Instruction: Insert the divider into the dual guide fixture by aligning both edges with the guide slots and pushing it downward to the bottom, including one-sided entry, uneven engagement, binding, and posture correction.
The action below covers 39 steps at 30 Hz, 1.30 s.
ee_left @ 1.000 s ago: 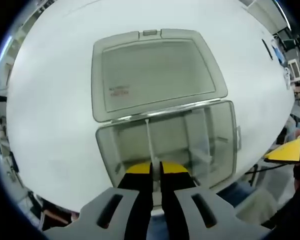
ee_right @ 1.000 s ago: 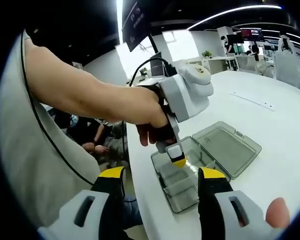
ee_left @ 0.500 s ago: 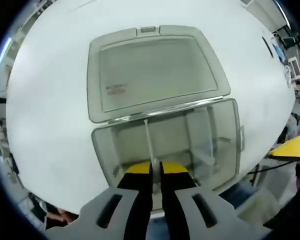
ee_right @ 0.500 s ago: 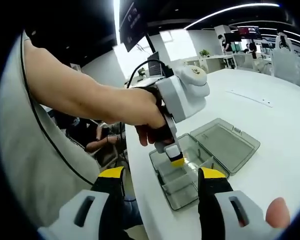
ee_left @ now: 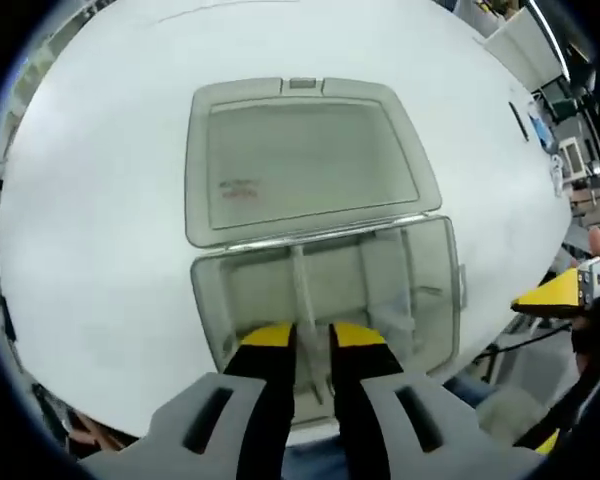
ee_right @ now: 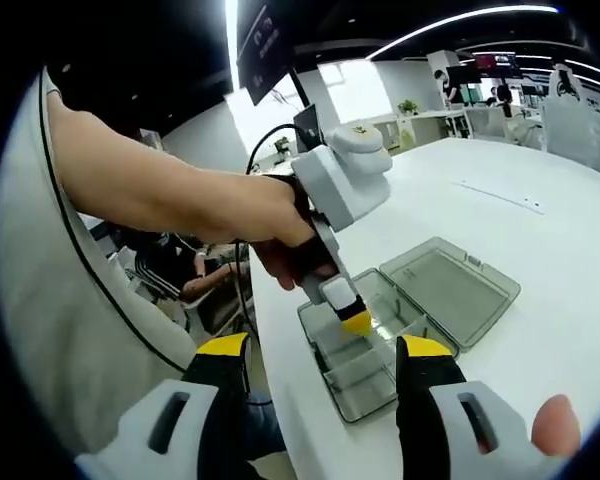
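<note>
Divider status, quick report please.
Left gripper open astride divider. Divider upright in box. Right gripper open, clear. No obstruction.

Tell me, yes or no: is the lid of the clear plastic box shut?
No. In the left gripper view the lid lies flat open on the white table behind the box, showing its compartments.

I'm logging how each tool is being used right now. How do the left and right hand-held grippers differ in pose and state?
The left hand-held gripper points down into the open clear box, jaws a narrow gap apart astride the upright divider; the right hand-held gripper hangs off the table edge, jaws wide apart, holding nothing. Both have yellow-tipped black jaws.
</note>
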### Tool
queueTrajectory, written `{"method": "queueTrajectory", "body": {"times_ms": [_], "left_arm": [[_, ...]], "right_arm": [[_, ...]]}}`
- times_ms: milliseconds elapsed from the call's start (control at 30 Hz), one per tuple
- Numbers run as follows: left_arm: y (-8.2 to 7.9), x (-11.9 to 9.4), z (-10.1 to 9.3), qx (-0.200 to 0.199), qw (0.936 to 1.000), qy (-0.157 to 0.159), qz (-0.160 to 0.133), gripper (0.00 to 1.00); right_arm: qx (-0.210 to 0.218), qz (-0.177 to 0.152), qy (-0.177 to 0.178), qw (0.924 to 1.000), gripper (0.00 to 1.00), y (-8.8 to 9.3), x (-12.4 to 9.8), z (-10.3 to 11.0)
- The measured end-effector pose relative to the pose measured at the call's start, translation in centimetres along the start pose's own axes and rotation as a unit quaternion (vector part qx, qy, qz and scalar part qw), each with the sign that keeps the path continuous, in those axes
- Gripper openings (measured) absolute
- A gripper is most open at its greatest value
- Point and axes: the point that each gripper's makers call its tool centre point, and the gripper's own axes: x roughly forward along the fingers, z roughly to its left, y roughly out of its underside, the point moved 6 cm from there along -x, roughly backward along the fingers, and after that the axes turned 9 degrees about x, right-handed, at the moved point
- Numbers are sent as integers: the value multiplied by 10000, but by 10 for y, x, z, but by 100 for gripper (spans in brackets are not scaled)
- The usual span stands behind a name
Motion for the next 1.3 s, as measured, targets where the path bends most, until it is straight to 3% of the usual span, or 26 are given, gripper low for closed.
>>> {"method": "queueTrajectory", "body": {"times_ms": [200,400,900,1200,1300], "left_arm": [[5,-5,-3,8,10000,76,-24,10],[10,-6,-2,-45,9999,103,-10,3],[9,-3,-8,286,9992,-225,175,0],[11,-4,-5,218,9997,-131,55,0],[11,-6,-7,384,9992,-81,-62,2]], "right_arm": [[-7,-13,2,10000,55,0,0,1],[-4,-11,-3,10000,56,1,0,2],[-6,34,32,10000,55,5,-1,7],[2,88,47,10000,55,8,-3,7],[-7,116,57,9999,55,8,-3,6]]}}
